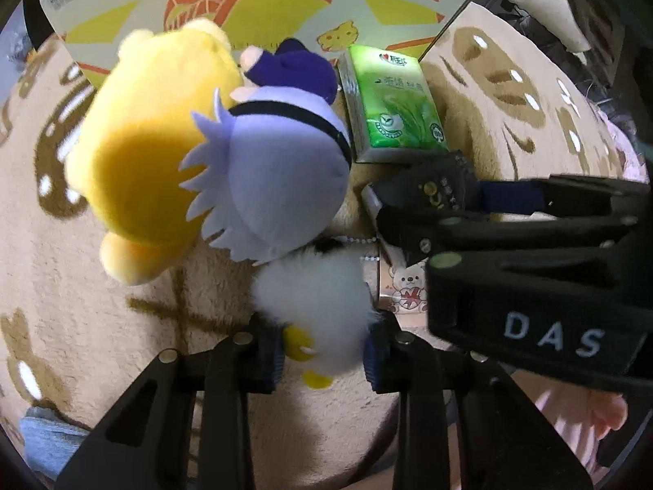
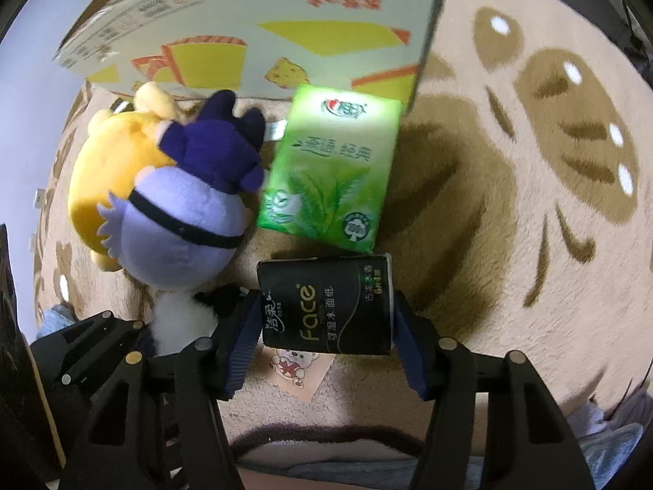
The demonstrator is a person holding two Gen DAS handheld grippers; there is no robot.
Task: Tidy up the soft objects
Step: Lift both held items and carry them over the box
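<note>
My left gripper (image 1: 324, 351) is shut on a small white fluffy plush (image 1: 314, 306) with yellow feet, low over the beige rug. Just ahead lie a lilac round plush (image 1: 277, 179) with a black band and purple body, and a yellow plush (image 1: 147, 155) beside it. My right gripper (image 2: 326, 326) is shut on a black Face tissue pack (image 2: 326, 306), held just in front of a green tissue pack (image 2: 330, 175). The right gripper also shows in the left wrist view (image 1: 392, 220), to the right of the lilac plush.
A large printed cardboard box (image 2: 253, 20) stands behind the toys and the green pack. A small card with a teddy picture (image 2: 294, 367) lies on the beige patterned rug (image 2: 530, 204) under the right gripper. Blue-grey fabric shows at the lower edges.
</note>
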